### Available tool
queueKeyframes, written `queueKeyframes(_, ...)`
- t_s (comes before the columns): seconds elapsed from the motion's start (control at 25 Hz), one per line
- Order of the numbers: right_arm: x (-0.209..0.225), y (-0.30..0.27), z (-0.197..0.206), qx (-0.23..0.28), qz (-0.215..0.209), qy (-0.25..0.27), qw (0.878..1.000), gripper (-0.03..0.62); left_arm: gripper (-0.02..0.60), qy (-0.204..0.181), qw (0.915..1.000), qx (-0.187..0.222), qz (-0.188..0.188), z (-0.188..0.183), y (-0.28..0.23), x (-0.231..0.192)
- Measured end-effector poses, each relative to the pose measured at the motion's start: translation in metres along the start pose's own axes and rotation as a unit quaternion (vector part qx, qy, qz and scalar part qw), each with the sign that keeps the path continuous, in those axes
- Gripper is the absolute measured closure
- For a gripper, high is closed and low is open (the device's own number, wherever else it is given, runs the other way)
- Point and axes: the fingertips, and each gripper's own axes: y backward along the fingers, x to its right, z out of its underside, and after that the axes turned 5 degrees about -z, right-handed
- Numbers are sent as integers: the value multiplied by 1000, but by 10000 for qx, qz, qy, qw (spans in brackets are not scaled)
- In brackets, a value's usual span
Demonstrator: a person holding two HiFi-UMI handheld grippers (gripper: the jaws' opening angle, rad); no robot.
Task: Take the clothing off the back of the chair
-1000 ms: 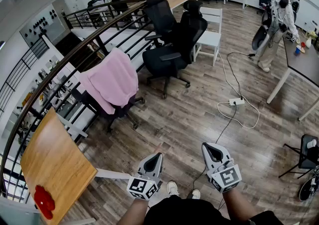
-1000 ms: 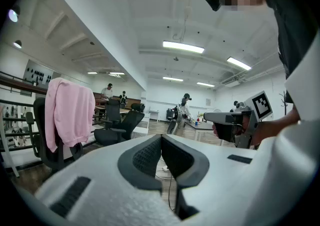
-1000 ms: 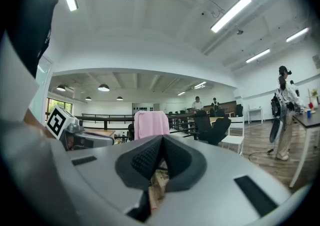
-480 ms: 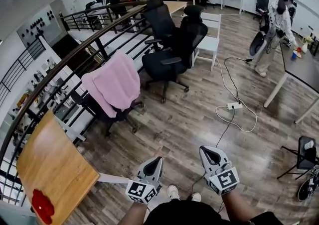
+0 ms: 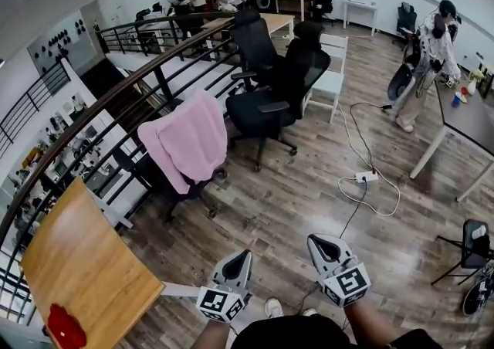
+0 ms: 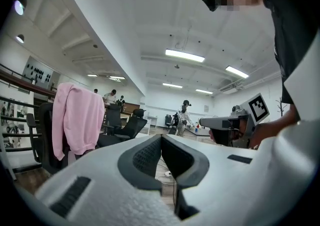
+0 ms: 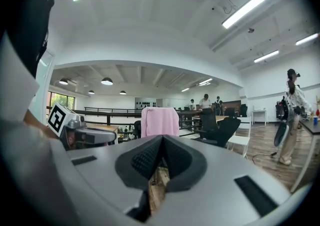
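A pink garment (image 5: 189, 139) hangs over the back of a black office chair (image 5: 158, 177) beside the curved railing. It also shows as a pink garment (image 6: 77, 120) at the left of the left gripper view and a pink garment (image 7: 160, 121) straight ahead in the right gripper view. My left gripper (image 5: 241, 254) and right gripper (image 5: 319, 242) are low in the head view, well short of the chair, both shut and empty, pointing level.
Two more black office chairs (image 5: 270, 85) and a white chair (image 5: 330, 69) stand behind the pink one. A wooden table (image 5: 85, 262) sits at lower left by the railing (image 5: 116, 100). A power strip with cable (image 5: 363, 179) lies on the floor. People stand at right and far back.
Both grippers have moved forward across the floor toward the chair; the pink garment now sits closer and more central in the head view. Their jaws stayed shut.
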Motion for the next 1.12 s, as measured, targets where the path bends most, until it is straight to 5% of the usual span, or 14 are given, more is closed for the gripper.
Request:
queueKeyframes(0.6,-7,-62,-13,188,-99,-72,9997,591,566,29,9990,72,-448,-3,3,-69)
queueKeyframes(1.12,74,-106,-26,511,-364,-166,9979,592,566,-105,9969,9,-780,-11,-76,-82)
